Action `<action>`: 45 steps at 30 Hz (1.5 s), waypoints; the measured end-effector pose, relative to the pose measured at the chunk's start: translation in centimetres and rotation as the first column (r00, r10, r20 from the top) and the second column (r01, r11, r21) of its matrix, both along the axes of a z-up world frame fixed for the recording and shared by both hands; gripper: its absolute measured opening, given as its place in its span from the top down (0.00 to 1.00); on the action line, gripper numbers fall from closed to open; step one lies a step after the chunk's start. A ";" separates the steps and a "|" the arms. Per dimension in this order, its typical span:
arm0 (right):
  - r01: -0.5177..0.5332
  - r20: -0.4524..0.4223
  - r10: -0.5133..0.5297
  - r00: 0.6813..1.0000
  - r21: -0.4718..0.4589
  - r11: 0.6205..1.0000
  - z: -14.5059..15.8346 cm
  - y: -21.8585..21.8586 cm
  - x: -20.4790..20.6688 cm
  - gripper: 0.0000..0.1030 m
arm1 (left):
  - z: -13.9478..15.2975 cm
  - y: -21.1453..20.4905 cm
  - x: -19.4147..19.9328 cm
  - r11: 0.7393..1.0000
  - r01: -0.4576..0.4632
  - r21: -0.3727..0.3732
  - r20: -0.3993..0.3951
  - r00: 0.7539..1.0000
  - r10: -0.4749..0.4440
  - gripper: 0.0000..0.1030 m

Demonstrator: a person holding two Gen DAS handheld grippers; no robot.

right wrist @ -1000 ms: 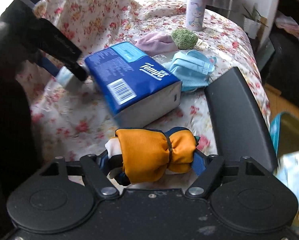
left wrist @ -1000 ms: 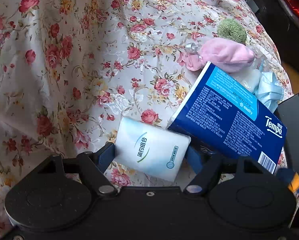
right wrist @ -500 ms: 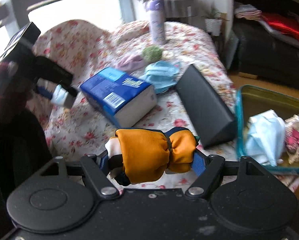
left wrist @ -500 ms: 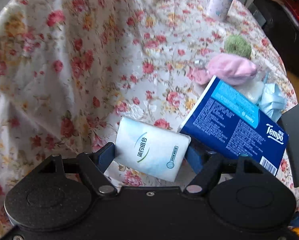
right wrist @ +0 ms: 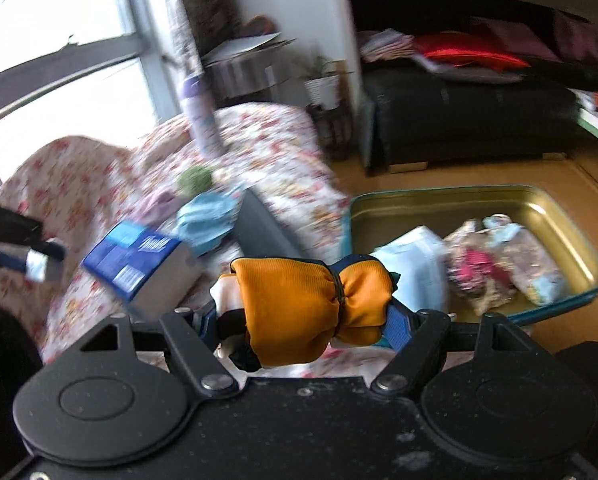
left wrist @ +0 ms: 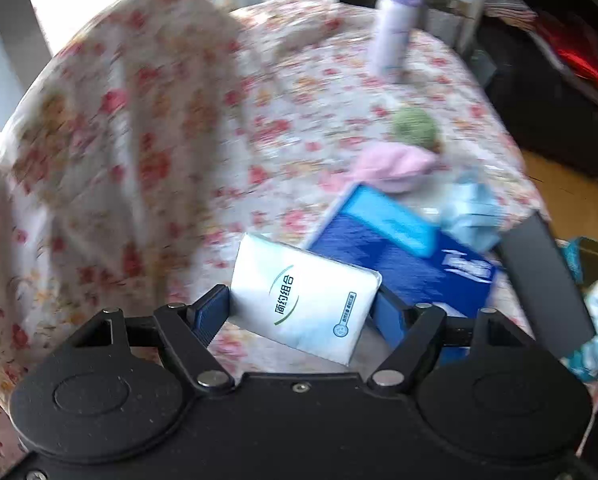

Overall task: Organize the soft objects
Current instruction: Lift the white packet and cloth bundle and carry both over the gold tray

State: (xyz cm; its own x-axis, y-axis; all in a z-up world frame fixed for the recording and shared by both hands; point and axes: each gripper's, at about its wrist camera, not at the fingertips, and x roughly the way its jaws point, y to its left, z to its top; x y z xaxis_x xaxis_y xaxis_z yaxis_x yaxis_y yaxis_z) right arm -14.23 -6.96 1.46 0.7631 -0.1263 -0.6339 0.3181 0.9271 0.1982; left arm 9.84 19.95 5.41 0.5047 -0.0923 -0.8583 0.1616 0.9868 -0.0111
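My left gripper (left wrist: 301, 314) is shut on a white tissue pack (left wrist: 303, 298), held above the flowered table (left wrist: 179, 140). My right gripper (right wrist: 305, 320) is shut on an orange cloth bundle (right wrist: 299, 300) tied with a dark band. In the right wrist view the left gripper (right wrist: 35, 264) shows at the far left with its pack. On the table lie a blue tissue box (left wrist: 399, 248), a pink cloth (left wrist: 395, 164), a green ball (left wrist: 415, 126) and blue face masks (left wrist: 471, 208). A teal-rimmed metal tray (right wrist: 547, 200) to the right holds a pale blue pack (right wrist: 415, 252) and floral pouches (right wrist: 499, 260).
A purple bottle (left wrist: 395, 28) stands at the table's far side. A black block (left wrist: 543, 280) lies at the table's right edge beside the tray. Beyond are a dark sofa (right wrist: 479, 120) with cushions, a potted plant (right wrist: 323, 84) and wooden floor.
Both grippers rose and swung right with their loads. The right wrist view turned from the table towards the tray, which now fills its right half. Grips are unchanged.
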 end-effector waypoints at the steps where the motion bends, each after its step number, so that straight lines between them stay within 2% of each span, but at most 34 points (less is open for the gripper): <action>1: 0.022 0.005 -0.022 1.000 0.005 1.000 0.0 -0.7 -0.1 0.26 | 0.5 -1.2 -0.4 1.000 0.023 0.001 0.008 1.000 -0.023 0.31; 5: 0.125 0.016 -0.125 0.992 0.009 0.992 -0.2 -3.6 -0.4 0.26 | 2.1 -5.4 -1.6 0.993 0.119 -0.005 0.032 0.992 -0.118 0.31; 9: 0.223 0.026 -0.223 0.974 0.013 0.975 -0.4 -6.3 -0.5 0.26 | 2.9 -10.1 -2.9 0.975 0.221 -0.002 0.035 0.975 -0.221 0.31; 14: 0.339 0.034 -0.340 0.940 0.036 0.940 -0.8 -9.7 -0.1 0.26 | 2.8 -15.5 -4.3 0.946 0.325 0.006 0.025 0.945 -0.325 0.31; 19: 0.452 0.049 -0.453 0.890 0.029 0.891 -1.2 -13.2 1.2 0.26 | 2.3 -19.9 -5.3 0.917 0.400 0.015 0.012 0.916 -0.400 0.31; 23: 0.524 0.049 -0.524 0.850 0.016 0.851 -1.1 -15.8 3.0 0.26 | 1.8 -23.1 -5.8 0.899 0.438 0.019 -0.003 0.899 -0.438 0.31; 26: 0.558 0.069 -0.559 0.827 0.032 0.829 -0.8 -17.7 4.2 0.26 | 1.3 -25.2 -5.7 0.892 0.452 0.012 -0.014 0.892 -0.452 0.31; 30: 0.609 0.079 -0.607 0.790 0.000 0.793 -1.4 -19.1 5.5 0.26 | 0.4 -27.6 -5.2 0.886 0.463 0.000 -0.032 0.886 -0.463 0.31; 36: 0.641 0.047 -0.640 0.767 -0.005 0.768 -2.4 -20.0 4.6 0.26 | -1.5 -30.3 -4.2 0.887 0.462 -0.003 -0.079 0.884 -0.461 0.31; 40: 0.650 0.029 -0.649 0.760 -0.030 0.759 -2.9 -20.6 4.7 0.26 | -2.4 -31.9 -3.3 0.882 0.471 -0.003 -0.100 0.878 -0.469 0.31; 45: 0.659 0.005 -0.659 0.752 -0.013 0.752 -3.3 -21.2 5.0 0.26 | -3.4 -33.7 -2.3 0.871 0.491 -0.002 -0.119 0.865 -0.488 0.30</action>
